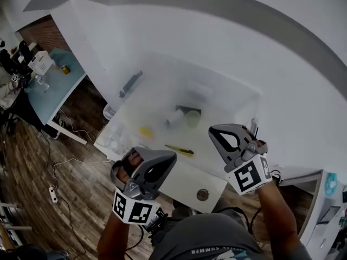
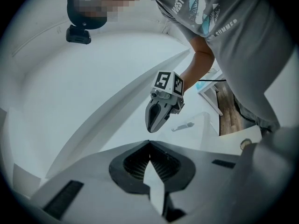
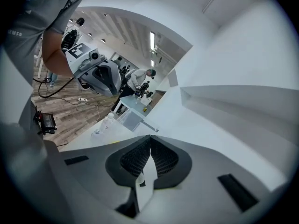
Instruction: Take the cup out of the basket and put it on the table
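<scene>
A clear plastic basket stands on the white table. Inside it a pale green cup lies beside a white object, both hazy. My left gripper hovers shut and empty over the table's near edge, short of the basket. My right gripper is shut and empty too, at the basket's near right side. In the left gripper view my left gripper has its jaws meeting, with the right gripper ahead. The right gripper view shows my right gripper shut and the left gripper at the left.
The basket also holds a yellow object and a yellow-green pen. Clear bottles stand at its left end. A round grommet sits in the table's near edge. A blue desk and cables on the wooden floor lie at the left.
</scene>
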The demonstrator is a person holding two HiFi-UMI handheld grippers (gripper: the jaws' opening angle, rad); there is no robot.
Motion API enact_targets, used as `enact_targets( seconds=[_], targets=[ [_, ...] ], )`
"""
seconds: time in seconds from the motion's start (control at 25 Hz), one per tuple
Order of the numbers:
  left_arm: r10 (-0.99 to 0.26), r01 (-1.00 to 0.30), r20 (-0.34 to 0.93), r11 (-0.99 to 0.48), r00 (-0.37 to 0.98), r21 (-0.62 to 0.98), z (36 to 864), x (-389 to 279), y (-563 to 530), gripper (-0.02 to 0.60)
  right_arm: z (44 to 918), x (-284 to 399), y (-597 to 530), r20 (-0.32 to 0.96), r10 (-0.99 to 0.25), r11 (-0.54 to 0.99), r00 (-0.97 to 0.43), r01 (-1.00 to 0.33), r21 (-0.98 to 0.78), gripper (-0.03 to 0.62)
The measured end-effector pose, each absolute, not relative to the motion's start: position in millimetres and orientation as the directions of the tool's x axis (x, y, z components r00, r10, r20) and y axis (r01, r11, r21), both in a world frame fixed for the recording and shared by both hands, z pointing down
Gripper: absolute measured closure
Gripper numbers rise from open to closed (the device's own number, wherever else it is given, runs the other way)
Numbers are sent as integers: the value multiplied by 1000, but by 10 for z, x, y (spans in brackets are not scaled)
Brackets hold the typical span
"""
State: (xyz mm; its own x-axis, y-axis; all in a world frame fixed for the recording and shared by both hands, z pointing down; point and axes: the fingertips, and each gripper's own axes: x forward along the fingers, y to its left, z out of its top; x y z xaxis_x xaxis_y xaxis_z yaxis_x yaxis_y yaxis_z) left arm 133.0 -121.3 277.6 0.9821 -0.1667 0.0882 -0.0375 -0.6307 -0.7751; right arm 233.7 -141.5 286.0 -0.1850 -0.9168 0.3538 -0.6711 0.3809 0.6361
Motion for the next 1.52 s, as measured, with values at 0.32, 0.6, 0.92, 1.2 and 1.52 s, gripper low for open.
enact_targets(
  seconds=[0.32, 0.6, 0.92, 1.2, 1.52],
  targets=[
    [-192, -56, 103, -677, 976, -734, 2962, 1347, -1534, 572, 3444, 2508, -2075, 500, -847, 477, -182, -675, 563, 582],
    [-252, -76, 153, -714, 956, -696, 3138, 1369, -1689, 572, 4477, 2772, -2511, 712, -677, 611, -187, -683, 400, 522],
    [-317, -122, 186, -744, 930, -657, 3329, 1419, -1874, 572, 5494, 2965, -2781, 856, -484, 707, -179, -656, 263, 506],
    [-354, -159, 192, -756, 915, -635, 3425, 1428, -1988, 572, 6176, 3118, -2809, 942, -311, 757, -129, -633, 163, 476],
    [-375, -182, 197, -764, 906, -619, 3498, 1376, -2052, 572, 6512, 3273, -2794, 967, -248, 788, -54, -592, 169, 559]
  ],
)
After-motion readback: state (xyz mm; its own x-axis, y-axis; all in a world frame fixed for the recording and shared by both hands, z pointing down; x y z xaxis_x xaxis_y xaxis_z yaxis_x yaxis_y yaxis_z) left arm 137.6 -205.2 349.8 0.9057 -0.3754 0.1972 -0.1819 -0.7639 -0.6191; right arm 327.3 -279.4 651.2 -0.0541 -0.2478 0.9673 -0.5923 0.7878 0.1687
